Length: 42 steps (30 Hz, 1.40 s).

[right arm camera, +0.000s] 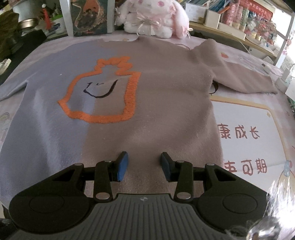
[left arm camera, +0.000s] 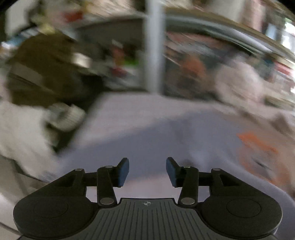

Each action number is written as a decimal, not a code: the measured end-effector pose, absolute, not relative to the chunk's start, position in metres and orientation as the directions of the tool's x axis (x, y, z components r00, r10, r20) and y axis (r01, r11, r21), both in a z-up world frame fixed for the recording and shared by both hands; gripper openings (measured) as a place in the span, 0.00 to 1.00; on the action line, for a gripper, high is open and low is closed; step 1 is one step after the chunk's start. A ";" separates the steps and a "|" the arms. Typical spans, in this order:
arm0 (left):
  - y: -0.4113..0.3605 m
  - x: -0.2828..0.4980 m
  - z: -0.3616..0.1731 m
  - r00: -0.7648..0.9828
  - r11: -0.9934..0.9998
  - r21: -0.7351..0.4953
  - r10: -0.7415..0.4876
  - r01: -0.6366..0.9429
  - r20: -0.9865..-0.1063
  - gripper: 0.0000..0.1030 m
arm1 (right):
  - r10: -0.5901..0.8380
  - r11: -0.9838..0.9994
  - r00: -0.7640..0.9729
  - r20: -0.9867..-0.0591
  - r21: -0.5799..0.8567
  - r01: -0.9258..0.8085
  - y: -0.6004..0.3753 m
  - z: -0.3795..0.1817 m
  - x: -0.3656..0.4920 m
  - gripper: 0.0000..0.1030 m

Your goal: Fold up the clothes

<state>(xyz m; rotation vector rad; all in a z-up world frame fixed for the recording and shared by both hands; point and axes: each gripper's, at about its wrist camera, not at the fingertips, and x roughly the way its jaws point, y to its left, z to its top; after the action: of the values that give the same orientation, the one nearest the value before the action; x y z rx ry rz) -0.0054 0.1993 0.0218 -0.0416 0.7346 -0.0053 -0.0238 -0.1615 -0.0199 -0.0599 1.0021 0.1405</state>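
Lavender knit fills my left wrist view, badly blurred — the sweater lies below my left gripper, whose fingers stand apart with nothing between them. An orange patch smears at the right.

From my right wrist, the sweater lies flat on the tabletop — lavender at left, tan at right, an orange outline on its chest. My right gripper hangs over the tan hem, fingers parted, empty. A plush toy sits behind the collar.
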 end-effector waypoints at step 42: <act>0.150 0.024 -0.029 0.647 0.998 -0.045 -0.068 0.051 -0.759 0.04 | 0.101 0.994 0.477 -0.873 0.065 -0.090 -0.214 -0.015 -0.051 0.10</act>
<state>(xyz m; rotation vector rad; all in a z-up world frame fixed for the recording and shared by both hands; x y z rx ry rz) 0.0241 0.1498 -0.0286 -0.0205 0.8642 -0.0677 -0.0509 -0.2137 -0.0147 0.0113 1.0669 0.1161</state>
